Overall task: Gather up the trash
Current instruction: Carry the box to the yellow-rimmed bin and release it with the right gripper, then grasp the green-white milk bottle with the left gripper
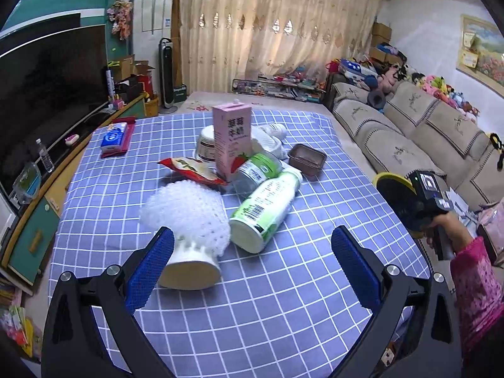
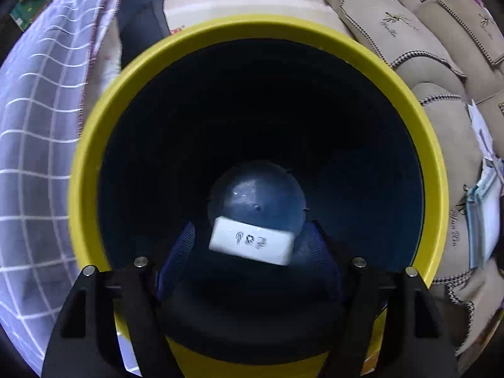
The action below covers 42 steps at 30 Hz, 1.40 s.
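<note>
Presently over the worktop (image 1: 252,315) (blue-and-white checked cloth on top): left gripper (image 1: 252,233), blue-padded fingers (image 1: 151,267) spread wide, nothing between them, nothing touched. Just beyond the fingertip at 9 o'clock, a white net-sleeved bottle (image 1: 186,230) lying on its side, base toward the camera. Touching it at 3 o'clock, a green-and-white bottle (image 1: 266,208), also lying down. Behind these at 12 o'clock, a tight cluster: pink carton (image 1: 233,138) upright, red snack wrapper (image 1: 192,168) at its 9 o'clock, clear jar with a green lid (image 1: 255,170) tipped against the carton's foot, brown tray (image 1: 307,159) at 3 o'clock. Well apart at 10 o'clock, a blue tissue pack (image 1: 115,137). Off the worktop's edge at 3 o'clock, right hand (image 1: 441,223) in a pink sleeve (image 1: 475,286), just beside a yellow-rimmed bin (image 1: 393,182).

Seen from the right wrist: right gripper (image 2: 249,249) pointed steeply down into the bin's mouth, dark blue inside. Between its fingers, a small white box (image 2: 252,241), blurred, end face toward the camera, over the bin's floor. Fingers set roughly a box-width apart; whether pressing on the box or merely flanking it, cannot tell.
</note>
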Available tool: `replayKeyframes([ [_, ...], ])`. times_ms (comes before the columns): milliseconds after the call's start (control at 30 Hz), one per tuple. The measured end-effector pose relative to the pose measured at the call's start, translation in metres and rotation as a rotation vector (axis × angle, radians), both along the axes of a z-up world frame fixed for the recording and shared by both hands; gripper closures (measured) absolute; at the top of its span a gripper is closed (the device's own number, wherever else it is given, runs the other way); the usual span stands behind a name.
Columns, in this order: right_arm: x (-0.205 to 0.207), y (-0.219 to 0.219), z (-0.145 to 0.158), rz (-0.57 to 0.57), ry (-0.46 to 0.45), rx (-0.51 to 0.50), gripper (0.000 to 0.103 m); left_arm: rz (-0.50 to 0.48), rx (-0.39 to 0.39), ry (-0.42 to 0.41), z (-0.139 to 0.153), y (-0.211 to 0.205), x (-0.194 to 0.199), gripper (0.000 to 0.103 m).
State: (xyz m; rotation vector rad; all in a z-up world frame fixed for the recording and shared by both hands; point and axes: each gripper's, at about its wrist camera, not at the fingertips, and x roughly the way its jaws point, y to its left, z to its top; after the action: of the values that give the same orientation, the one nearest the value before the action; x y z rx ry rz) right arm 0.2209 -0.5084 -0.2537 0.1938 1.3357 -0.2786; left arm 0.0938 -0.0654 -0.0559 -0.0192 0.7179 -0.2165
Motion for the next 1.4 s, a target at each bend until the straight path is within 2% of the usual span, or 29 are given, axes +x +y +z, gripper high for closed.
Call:
replayKeyframes([
  [100, 0.0, 0.0, 0.004, -0.005, -0.022, 0.005, 0.033, -0.018, 0.006, 0.009, -0.005, -0.005, 0.004, 0.005],
  [300, -0.033, 0.014, 0.05, 0.006, -0.157, 0.006, 0.033, -0.084, 0.025, 0.036, -0.015, -0.016, 0.022, 0.005],
  [600, -0.085, 0.053, 0.096, 0.099, -0.304, 0.062, 0.03, -0.242, 0.125, 0.026, -0.038, -0.05, 0.077, 0.005],
  [700, -0.094, 0.065, 0.107, 0.118, -0.336, 0.07, 0.029, -0.232, 0.176, 0.039, -0.052, -0.054, 0.095, 0.005],
  [1000, -0.101, 0.082, 0.113, 0.165, -0.378, 0.093, 0.029, -0.25, 0.196, 0.091, -0.077, -0.055, 0.113, 0.005],
  [1233, -0.102, 0.091, 0.112, 0.183, -0.385, 0.112, 0.027, -0.294, 0.188, 0.102, -0.08, -0.067, 0.107, 0.025],
  [1333, -0.104, 0.092, 0.109, 0.184, -0.388, 0.117, 0.026, -0.283, 0.185, 0.105, -0.081, -0.071, 0.109, 0.029],
  [1400, -0.105, 0.093, 0.106, 0.185, -0.387, 0.126, 0.026, -0.271, 0.191, 0.102, -0.083, -0.074, 0.111, 0.037],
])
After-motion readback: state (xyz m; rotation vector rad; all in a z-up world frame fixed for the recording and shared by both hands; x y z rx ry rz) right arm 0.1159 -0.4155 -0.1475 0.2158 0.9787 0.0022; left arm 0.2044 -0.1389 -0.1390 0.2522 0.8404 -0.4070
